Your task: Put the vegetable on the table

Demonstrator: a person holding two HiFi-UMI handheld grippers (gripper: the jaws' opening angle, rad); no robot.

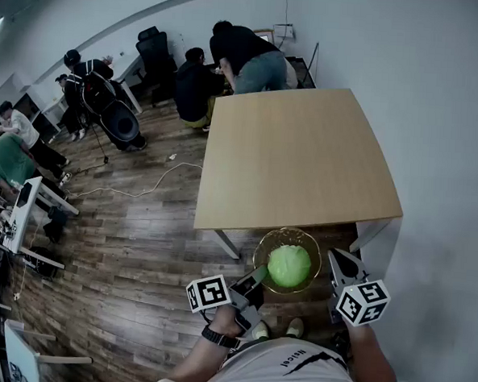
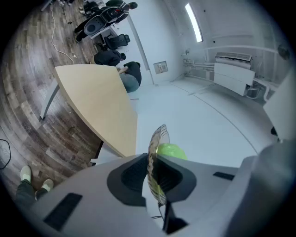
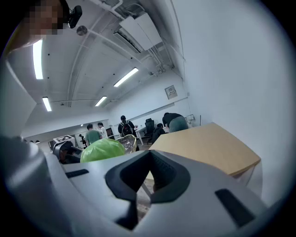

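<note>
A round green cabbage (image 1: 289,266) lies in a clear amber-tinted bowl (image 1: 261,250) held in the air just in front of the near edge of the bare wooden table (image 1: 297,157). My left gripper (image 1: 258,274) is shut on the bowl's left rim. In the left gripper view the bowl's rim (image 2: 158,137) stands edge-on between the jaws of the left gripper (image 2: 151,173), with the cabbage (image 2: 170,150) behind it. My right gripper (image 1: 334,258) hangs just right of the bowl, apart from it. Its jaws (image 3: 149,159) are shut on nothing; the cabbage (image 3: 102,149) shows to their left.
Several people sit or stand at desks and office chairs (image 1: 155,48) beyond the table's far left corner. A white cable (image 1: 142,190) runs over the wooden floor at left. A white wall (image 1: 437,117) borders the table on the right. The table's white legs (image 1: 226,243) stand near the bowl.
</note>
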